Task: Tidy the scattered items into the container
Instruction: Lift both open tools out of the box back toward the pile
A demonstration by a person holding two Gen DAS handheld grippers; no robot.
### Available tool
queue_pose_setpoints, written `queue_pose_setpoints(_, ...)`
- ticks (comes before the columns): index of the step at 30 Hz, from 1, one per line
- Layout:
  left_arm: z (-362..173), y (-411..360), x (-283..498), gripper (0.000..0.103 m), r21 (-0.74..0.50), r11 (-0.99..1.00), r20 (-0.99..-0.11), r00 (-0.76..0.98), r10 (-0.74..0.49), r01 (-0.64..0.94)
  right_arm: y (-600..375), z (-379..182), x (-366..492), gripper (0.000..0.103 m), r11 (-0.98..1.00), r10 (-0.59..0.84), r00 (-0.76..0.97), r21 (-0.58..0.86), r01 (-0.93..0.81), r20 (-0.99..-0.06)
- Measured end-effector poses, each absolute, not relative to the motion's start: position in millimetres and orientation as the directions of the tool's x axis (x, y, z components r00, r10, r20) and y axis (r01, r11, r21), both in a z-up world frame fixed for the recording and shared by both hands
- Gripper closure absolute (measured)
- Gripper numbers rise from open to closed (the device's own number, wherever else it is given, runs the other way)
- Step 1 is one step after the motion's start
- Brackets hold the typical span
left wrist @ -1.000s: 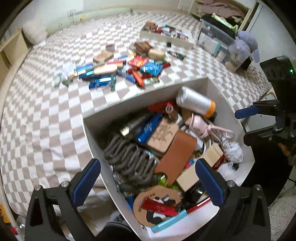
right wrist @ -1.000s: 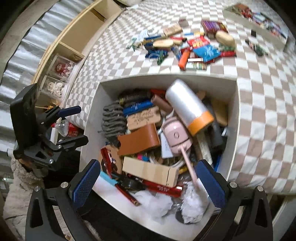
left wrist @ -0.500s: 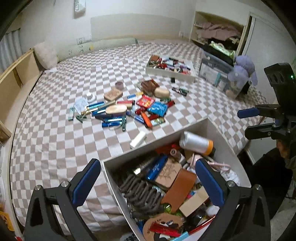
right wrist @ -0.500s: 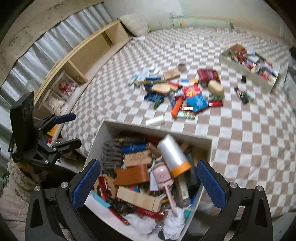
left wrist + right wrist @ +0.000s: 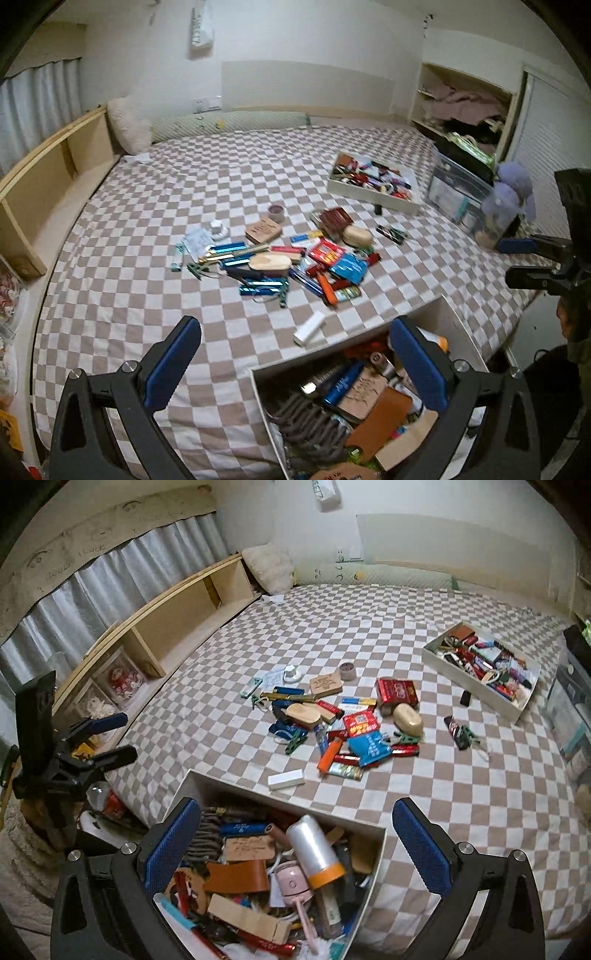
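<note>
- Both hand-held grippers are hanging over the near edge of the bed, and each one is holding nothing.
- The left hand-held gripper [image 5: 293,360] is standing with its jaws wide apart.
- The right hand-held gripper [image 5: 295,840] is gaping wide too.
- The box [image 5: 373,864] below them is looking very full.
- A pile of small things [image 5: 332,720] is lying farther out on the bed [image 5: 461,794].
- A small white block [image 5: 286,779], maybe an eraser, is lying just beside the box.
- I think a new pick is starting, so one hand-held gripper needs to reach out and close on that block.
</note>
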State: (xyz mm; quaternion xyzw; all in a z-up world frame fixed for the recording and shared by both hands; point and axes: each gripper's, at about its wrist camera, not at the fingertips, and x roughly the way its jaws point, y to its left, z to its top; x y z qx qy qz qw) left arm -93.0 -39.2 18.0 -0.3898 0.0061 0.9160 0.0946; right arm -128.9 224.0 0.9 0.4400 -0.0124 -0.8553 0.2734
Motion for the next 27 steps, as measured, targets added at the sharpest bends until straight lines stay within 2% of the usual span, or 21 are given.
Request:
queue_pose_setpoints(4, 22.3, -53.7, -104.0, 0.000, -0.079, -0.986, -0.688, -0.709, 0.158, -0.144, 225.9, 6.1, -139.6, 0.000, -0.858, -0.470, -0.499, 0.244, 0.452, -0.728)
queue_pose_setpoints(12, 22.5, -74.2, -133.8, 0.000, 0.027, -0.995, -0.639, -0.767, 0.058, -0.098, 227.6, 15.0, -173.8, 0.000, -0.871, -0.460, -0.548, 0.235, 0.432, -0.699)
queue_pose_setpoints(20, 12.3, -91.6, -168.7, 0.000, 0.077, -0.992, -0.644, -0.764, 0.026, -0.099, 230.5, 10.3, -208.9, 0.000, -0.892, -0.426, -0.632, 0.185, 0.412, -0.647)
queue_pose_setpoints(27, -7.1, -126.3, -198.8, 0.000, 0.105, -0.993, -0.637, -0.771, -0.025, -0.055, 240.8, -15.6, -246.7, 0.000, -0.925, -0.370, -0.678, 0.187, 0.330, -0.635)
